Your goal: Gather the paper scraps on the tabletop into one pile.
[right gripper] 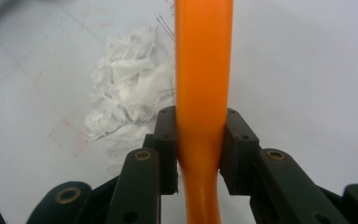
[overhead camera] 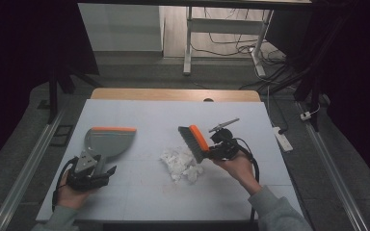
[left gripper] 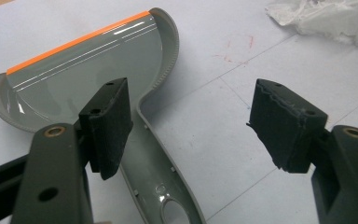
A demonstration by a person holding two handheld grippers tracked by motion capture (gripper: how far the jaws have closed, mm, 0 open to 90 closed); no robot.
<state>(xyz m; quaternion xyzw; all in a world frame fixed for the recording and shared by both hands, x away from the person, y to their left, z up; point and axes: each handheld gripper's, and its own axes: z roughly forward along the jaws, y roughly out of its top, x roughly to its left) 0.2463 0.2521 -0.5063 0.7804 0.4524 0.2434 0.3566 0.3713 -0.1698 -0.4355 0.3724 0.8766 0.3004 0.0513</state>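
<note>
Brush (overhead camera: 194, 141) (orange handle) sits pinched in the right gripper (overhead camera: 220, 147) just beside crumpled paper (overhead camera: 179, 163); the left gripper (left gripper: 191, 126), jaws spread, straddles the dustpan (overhead camera: 105, 140) handle on the worktop (overhead camera: 149, 115).

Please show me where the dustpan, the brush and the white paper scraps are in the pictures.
dustpan (overhead camera: 107, 142): high view, on its grey scoop.
brush (overhead camera: 200, 137): high view, on its orange back.
white paper scraps (overhead camera: 179, 162): high view, on the middle of the heap.
</note>
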